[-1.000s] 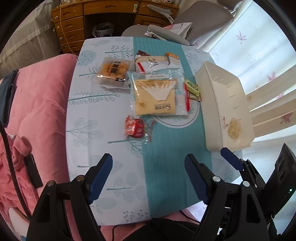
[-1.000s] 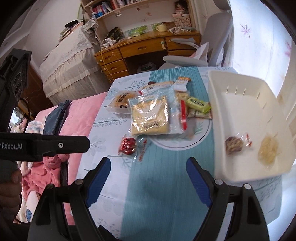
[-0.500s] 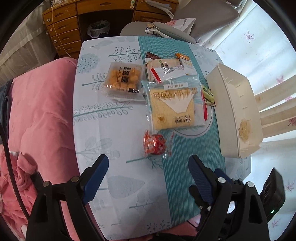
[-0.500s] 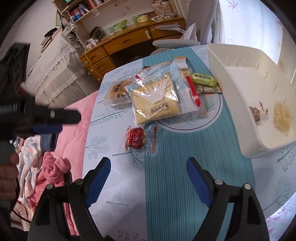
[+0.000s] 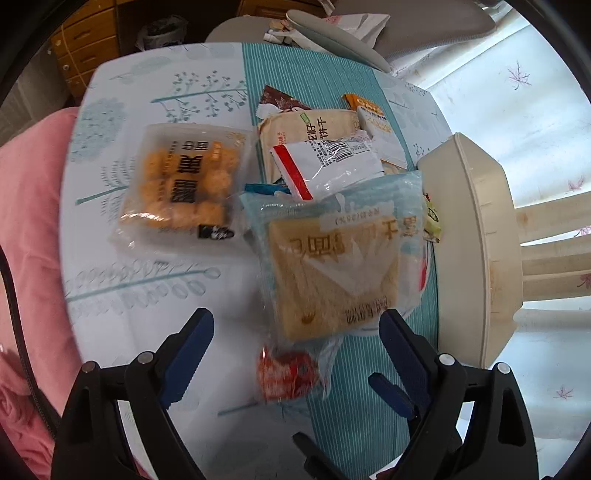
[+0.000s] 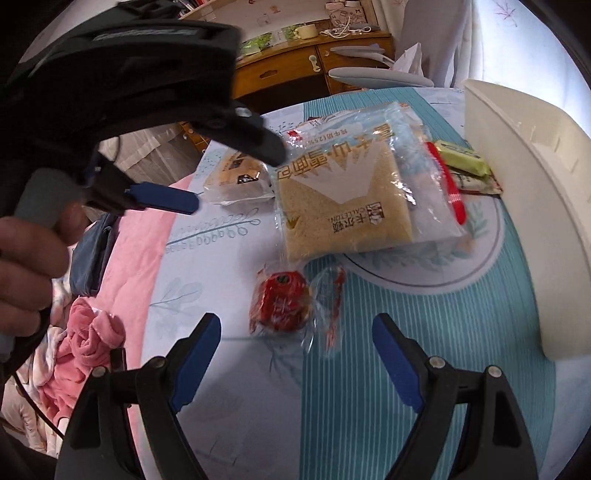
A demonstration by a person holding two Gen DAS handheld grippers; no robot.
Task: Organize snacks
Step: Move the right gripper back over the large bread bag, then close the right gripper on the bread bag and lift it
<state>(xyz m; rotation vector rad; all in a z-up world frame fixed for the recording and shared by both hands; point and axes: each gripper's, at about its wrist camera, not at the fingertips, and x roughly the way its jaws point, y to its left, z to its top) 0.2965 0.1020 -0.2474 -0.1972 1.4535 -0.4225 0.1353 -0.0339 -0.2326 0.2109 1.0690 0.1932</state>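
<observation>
A small red wrapped snack (image 5: 286,374) (image 6: 281,302) lies on the table near its front. Behind it lies a clear bag of toast bread (image 5: 338,269) (image 6: 343,206). A tray of orange puffs (image 5: 183,184) sits to the left. Biscuit packets (image 5: 325,155) lie behind the bread, and a green bar (image 6: 461,157) lies beside the white bin (image 5: 476,243) (image 6: 524,206) on the right. My left gripper (image 5: 295,339) is open above the red snack and the bread's near edge. My right gripper (image 6: 295,343) is open just in front of the red snack. Both are empty.
The left gripper's body (image 6: 140,85) and the hand holding it fill the upper left of the right wrist view. A pink quilt (image 5: 29,229) borders the table's left edge. A wooden desk (image 6: 317,62) and a grey chair (image 5: 388,22) stand behind the table.
Both grippers have moved forward and lower over the table toward the red snack and bread bag. The left gripper now crosses into the right wrist view. Both stay open.
</observation>
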